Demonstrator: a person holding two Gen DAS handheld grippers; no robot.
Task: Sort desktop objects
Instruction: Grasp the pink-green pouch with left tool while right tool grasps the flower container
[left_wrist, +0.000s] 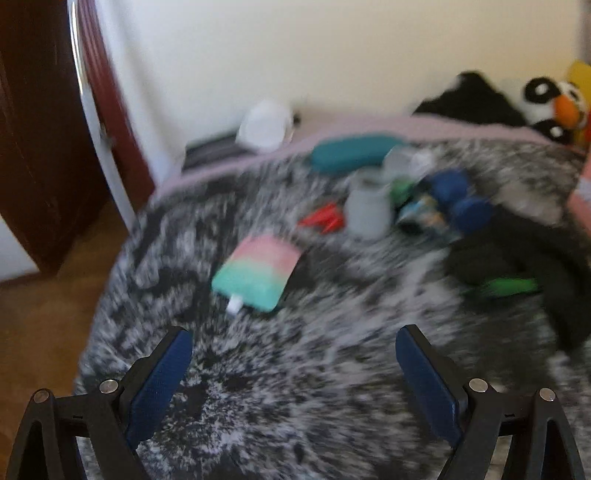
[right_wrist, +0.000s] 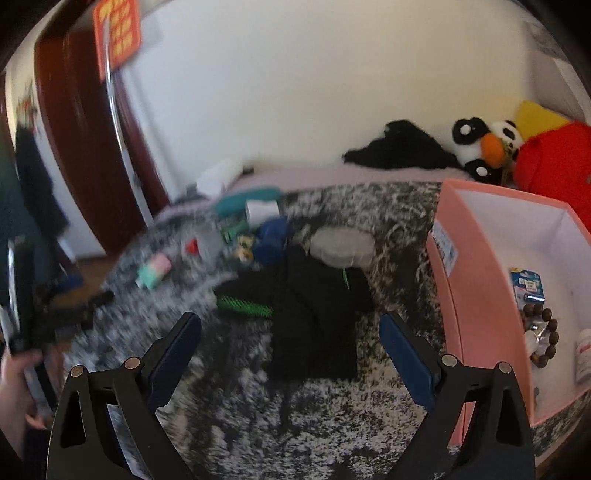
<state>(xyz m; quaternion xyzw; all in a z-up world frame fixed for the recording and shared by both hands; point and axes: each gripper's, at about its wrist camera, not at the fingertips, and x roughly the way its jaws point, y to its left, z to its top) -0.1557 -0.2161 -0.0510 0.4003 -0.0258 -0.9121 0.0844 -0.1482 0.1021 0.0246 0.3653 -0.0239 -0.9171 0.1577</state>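
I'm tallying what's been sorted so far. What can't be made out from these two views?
- Left wrist view: motion blur smears the cluster around the grey jar; the blue items beside it can't be identified.
- Right wrist view: print on the small blue packet in the pink box is too small to read.
- Right wrist view: the white bottle is cut off by the fisheye's edge.

Scattered over a mottled black-and-white furry cover (right_wrist: 332, 398): a flat pink-to-mint gradient pouch with a white spout (left_wrist: 256, 273), a small red item (left_wrist: 323, 218), a grey cylindrical cup (left_wrist: 367, 206), blue rounded pieces (left_wrist: 461, 199), a teal oblong case (left_wrist: 351, 153). Nearer, crumpled black fabric with green trim (right_wrist: 314, 314) beside a round grey lidded container (right_wrist: 341, 245). At right, an open pink cardboard box (right_wrist: 476, 280) holding a brown bead bracelet (right_wrist: 546, 332), a small blue packet (right_wrist: 528, 286) and a white bottle (right_wrist: 583, 358).
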